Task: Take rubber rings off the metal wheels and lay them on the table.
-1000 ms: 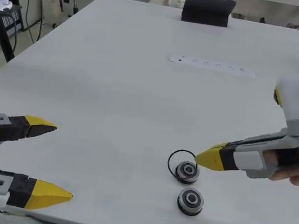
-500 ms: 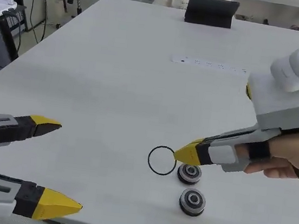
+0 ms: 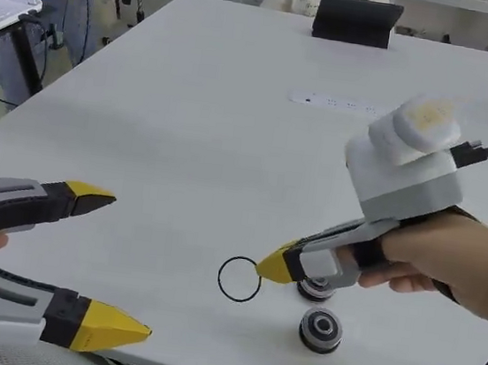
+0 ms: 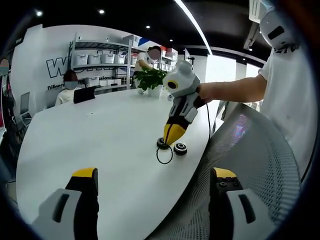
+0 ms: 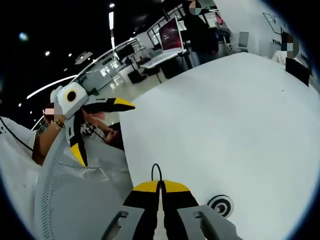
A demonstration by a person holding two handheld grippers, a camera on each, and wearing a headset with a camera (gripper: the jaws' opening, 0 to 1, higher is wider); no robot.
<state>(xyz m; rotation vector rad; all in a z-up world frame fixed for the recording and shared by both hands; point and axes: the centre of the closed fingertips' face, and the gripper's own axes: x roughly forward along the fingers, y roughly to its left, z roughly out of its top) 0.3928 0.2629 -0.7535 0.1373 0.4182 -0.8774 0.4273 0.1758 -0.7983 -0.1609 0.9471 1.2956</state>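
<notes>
Rubber ring [image 3: 221,278]: likely light, floppy and grippy, so pinch anywhere on the band. It's low over the white table [image 3: 236,101]; can't tell if it's touching. Left gripper [image 3: 124,263] gapes wide, empty, near the front edge. Right gripper [image 3: 271,266] points down-left, jaws closed on the ring's edge, just beside the metal wheels [image 3: 321,328].

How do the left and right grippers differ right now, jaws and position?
Jaws: the left gripper has its jaws wide apart and holds nothing, while the right gripper has its jaws shut on the rubber ring.
Position: the left is at the near edge of the table, apart from the work, while the right is low beside the metal wheels.
Shared: both have yellow jaw tips.
</notes>
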